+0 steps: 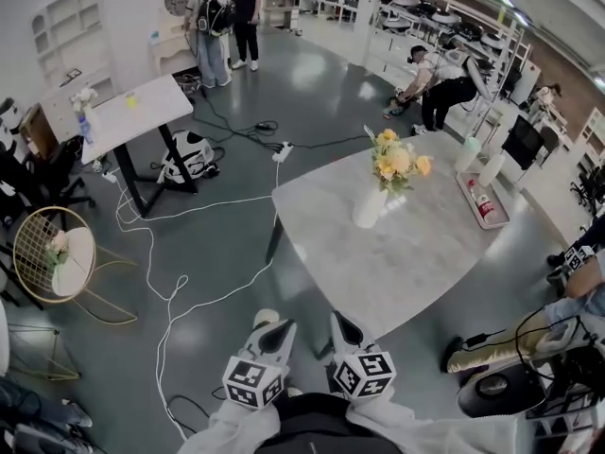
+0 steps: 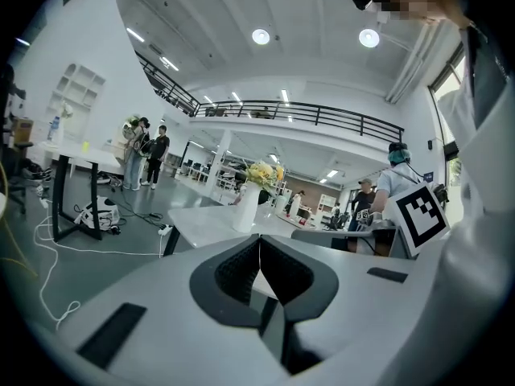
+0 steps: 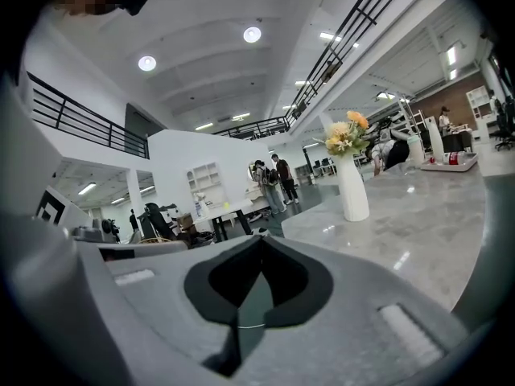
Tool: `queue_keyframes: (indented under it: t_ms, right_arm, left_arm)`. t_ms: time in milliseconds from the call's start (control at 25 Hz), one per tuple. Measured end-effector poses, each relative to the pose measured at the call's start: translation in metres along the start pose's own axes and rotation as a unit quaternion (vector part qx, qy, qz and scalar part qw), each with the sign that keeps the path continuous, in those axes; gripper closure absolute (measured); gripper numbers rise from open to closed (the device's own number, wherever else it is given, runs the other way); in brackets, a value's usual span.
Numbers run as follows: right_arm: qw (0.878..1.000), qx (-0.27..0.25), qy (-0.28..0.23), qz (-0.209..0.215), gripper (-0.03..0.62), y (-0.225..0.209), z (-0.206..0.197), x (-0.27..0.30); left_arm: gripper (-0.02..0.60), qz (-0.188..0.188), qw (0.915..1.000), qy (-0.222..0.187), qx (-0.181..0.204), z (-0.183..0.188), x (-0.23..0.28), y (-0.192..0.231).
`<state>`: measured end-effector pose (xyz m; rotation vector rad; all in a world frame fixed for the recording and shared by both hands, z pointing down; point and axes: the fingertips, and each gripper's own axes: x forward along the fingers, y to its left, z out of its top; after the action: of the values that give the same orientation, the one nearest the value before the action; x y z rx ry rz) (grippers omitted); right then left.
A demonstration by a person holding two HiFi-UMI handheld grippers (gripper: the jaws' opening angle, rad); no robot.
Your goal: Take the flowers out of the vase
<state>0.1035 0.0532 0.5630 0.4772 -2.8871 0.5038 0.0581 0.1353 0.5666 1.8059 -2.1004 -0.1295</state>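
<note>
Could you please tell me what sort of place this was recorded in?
Most likely a large open lab or workshop hall: a railed mezzanine overlooks the floor, loose cables trail across it, and equipment racks line one side.

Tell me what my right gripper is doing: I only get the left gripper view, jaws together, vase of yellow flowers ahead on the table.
Observer: The right gripper is shut as well, nothing between its jaws.
Operator: Where are both relative to the table?
Observer: Head view shows the left gripper and the right one side by side, short of the near corner of the table; the vase stands well beyond them, near the left edge.
Operator: Anything else on it?
Observer: A tray along the right edge, apart from the vase, with a red-marked bottle lying in it.
</note>
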Motion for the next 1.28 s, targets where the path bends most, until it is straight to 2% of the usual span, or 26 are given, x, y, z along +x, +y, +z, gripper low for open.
queue_keyframes:
  t_ms: [760, 1280]
  right_arm:
    - [0.997, 0.014, -0.022, -0.077, 0.594, -0.055, 0.066, 0.143]
    - [0.986, 0.033, -0.037, -0.16, 0.594, -0.088, 0.116, 0.222]
  left_arm:
    - [0.578, -0.071, 0.9972, 0.022, 0.006, 0.077, 0.128, 0.102]
    - [0.578, -0.149, 0.9872, 0.052, 0.021, 0.137, 0.211, 0.157]
